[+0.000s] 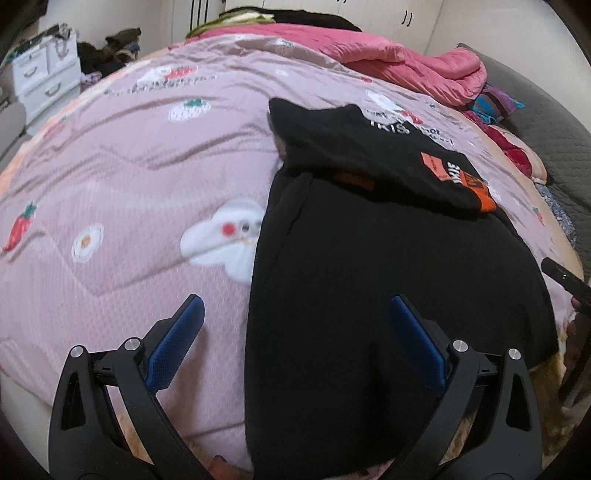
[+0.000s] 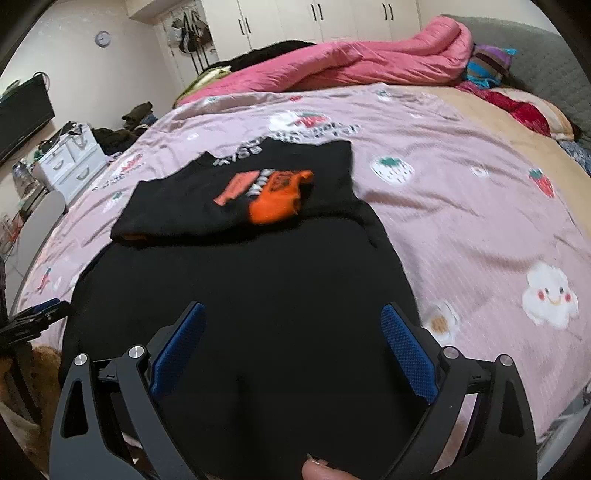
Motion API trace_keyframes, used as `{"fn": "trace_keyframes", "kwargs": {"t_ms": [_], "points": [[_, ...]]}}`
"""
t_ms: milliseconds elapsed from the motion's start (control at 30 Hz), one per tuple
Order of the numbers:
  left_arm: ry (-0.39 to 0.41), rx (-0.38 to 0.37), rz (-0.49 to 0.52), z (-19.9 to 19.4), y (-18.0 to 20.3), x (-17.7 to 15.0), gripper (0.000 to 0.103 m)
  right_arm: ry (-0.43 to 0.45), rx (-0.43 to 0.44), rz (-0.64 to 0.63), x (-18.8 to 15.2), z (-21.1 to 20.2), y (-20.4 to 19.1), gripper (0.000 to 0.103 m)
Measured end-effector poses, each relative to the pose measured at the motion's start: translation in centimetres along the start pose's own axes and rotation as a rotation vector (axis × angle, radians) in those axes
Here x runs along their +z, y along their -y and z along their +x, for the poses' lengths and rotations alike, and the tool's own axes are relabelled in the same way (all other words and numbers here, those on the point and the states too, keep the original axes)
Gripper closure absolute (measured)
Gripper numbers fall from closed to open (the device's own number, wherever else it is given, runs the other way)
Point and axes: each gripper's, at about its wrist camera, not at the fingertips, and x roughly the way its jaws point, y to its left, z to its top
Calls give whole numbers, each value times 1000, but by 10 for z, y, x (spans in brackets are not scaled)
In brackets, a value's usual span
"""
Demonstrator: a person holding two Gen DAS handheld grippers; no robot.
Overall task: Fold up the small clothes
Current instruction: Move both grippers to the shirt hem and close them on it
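A black garment [image 1: 369,277] lies flat on the pink printed bedspread [image 1: 129,184], its far part folded over and showing an orange and white print [image 1: 454,177]. It also shows in the right wrist view [image 2: 258,288], with the print [image 2: 273,192] on the folded part. My left gripper [image 1: 295,306] is open and empty, just above the garment's near left edge. My right gripper [image 2: 291,314] is open and empty above the garment's near middle. The left gripper's fingers [image 2: 40,310] show at the right wrist view's left edge.
A rumpled pink duvet [image 2: 351,62] and colourful cushions [image 2: 487,62] lie at the head of the bed. A white drawer unit [image 2: 70,162] and dark clothes [image 2: 136,118] sit beside the bed on the left. White wardrobes [image 2: 314,18] line the back wall.
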Motion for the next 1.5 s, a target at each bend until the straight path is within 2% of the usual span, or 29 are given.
{"fn": "trace_keyframes", "kwargs": {"t_ms": [133, 233, 333, 433, 667, 833, 933, 1200, 1300, 1333, 1367, 1400, 1467, 1500], "points": [[-43, -43, -14, -3, -6, -8, 9, -11, -16, 20, -9, -6, 10, 8], [-87, -81, -7, -4, -8, -15, 22, -12, -26, 41, -15, -12, 18, 8], [-131, -112, 10, -3, -7, -23, 43, -16, -8, 71, -20, -16, 25, 8], [-168, -120, 19, -1, -7, -31, 47, -22, -3, 79, -24, -20, 28, 8], [-219, -145, 16, -2, -9, -43, 49, -28, 3, 53, -30, -29, 29, 8], [-232, -183, 22, -4, -2, -47, 51, -70, 23, 46, -39, -31, 33, 8], [-230, -181, 35, -3, 2, -47, 51, -101, 63, 81, -46, -32, 39, 8], [-246, -188, 29, 2, 1, -47, 51, -180, 71, 88, -63, -31, 48, 8], [-248, -195, 23, 4, 1, -47, 47, -215, 94, 80, -70, -29, 46, 22], [-248, -194, 27, 4, 1, -47, 47, -222, 96, 73, -72, -29, 45, 31], [-249, -193, 31, 4, 2, -47, 46, -230, 98, 56, -74, -29, 42, 44], [-250, -192, 32, 4, 2, -47, 45, -233, 99, 39, -76, -29, 40, 52], [-253, -195, 32, 6, 4, -47, 43, -226, 104, 23, -78, -30, 36, 80], [-256, -199, 30, 7, 4, -47, 41, -206, 112, 29, -77, -33, 35, 85]]}}
